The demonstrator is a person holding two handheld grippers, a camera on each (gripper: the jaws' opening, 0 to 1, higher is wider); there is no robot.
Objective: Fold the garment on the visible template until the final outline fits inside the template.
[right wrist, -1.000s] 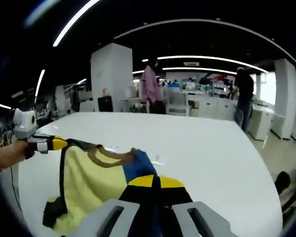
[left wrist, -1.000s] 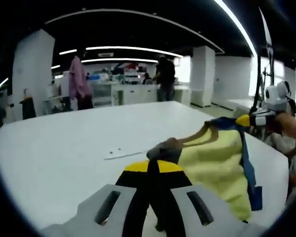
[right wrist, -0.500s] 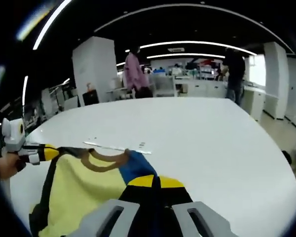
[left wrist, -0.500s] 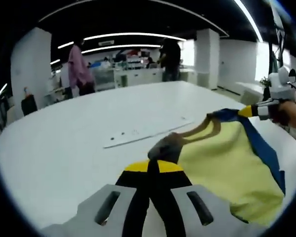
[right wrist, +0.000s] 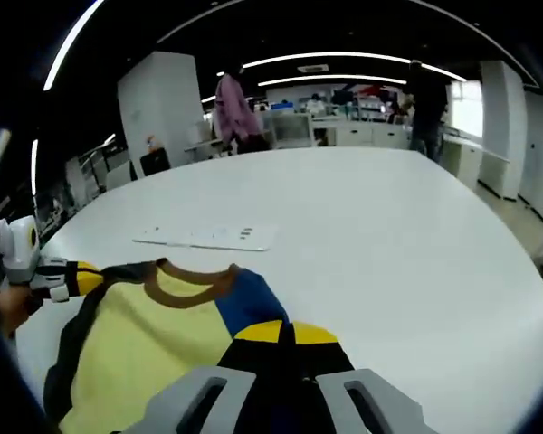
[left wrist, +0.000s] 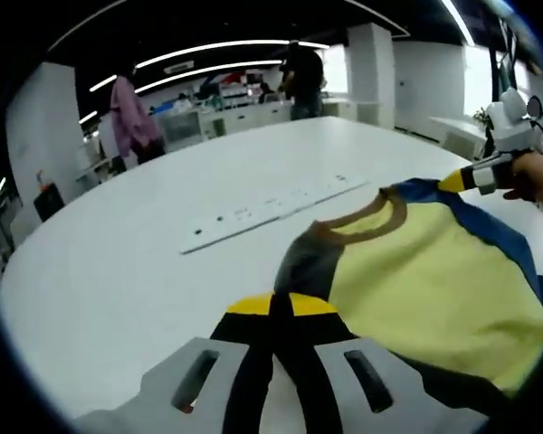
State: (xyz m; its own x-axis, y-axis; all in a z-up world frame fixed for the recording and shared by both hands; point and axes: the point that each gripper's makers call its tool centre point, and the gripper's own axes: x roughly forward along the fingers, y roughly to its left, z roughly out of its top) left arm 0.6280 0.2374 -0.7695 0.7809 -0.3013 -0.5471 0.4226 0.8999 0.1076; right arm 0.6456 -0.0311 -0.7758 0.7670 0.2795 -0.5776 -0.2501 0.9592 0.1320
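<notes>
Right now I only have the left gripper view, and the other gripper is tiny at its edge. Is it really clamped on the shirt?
Observer: Yes. In the right gripper view, the right gripper has its jaws shut on the blue shoulder of the shirt.
Operator: How does my own gripper look from outside?
Observer: The left gripper shows side-on, its tip pinching the dark shoulder, with a hand behind it.
Operator: What is on that side of the shirt?
Observer: A dark strip runs down the shirt's edge below the left gripper.
</notes>
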